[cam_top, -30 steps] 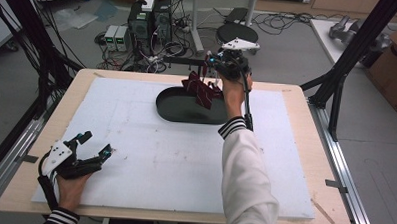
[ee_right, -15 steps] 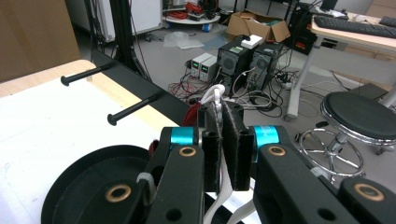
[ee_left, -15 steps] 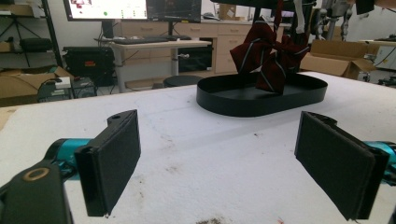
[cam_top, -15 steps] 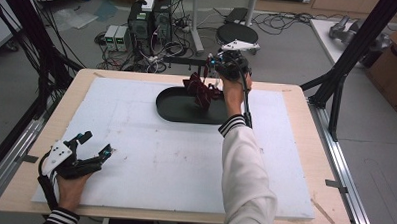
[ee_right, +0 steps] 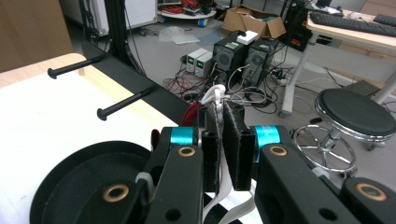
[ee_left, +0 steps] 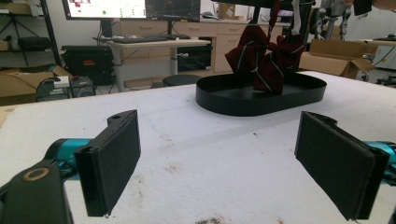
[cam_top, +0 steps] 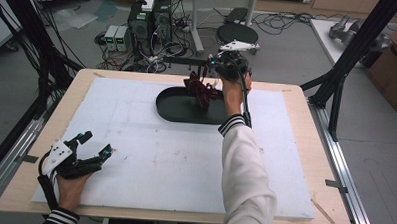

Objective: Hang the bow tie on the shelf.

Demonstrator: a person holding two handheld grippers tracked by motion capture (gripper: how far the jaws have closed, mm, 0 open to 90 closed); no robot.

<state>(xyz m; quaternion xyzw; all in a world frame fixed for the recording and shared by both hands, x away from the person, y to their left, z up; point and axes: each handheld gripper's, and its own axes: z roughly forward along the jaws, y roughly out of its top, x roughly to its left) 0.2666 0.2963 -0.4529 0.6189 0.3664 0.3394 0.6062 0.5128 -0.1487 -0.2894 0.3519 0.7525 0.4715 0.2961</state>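
A dark red bow with thin white stripes [cam_top: 200,89] hangs over a black oval tray [cam_top: 176,108] at the far middle of the table. My right gripper [cam_top: 210,67] is above it, shut on the bow's white strap [ee_right: 217,98], with red fabric [ee_right: 189,114] hanging below the jaws. The bow's lower end reaches down inside the tray. In the left gripper view the bow [ee_left: 264,58] and the tray [ee_left: 233,100] stand ahead. My left gripper [cam_top: 92,148] rests at the near left of the white mat, open with nothing between its pads [ee_left: 112,158].
A black bar with two pegs [ee_right: 121,70] runs along the table's far edge beside the tray, close to my right gripper. A white mat [cam_top: 150,160] covers the wooden table. Computers, cables and a stool [ee_right: 355,112] stand on the floor beyond.
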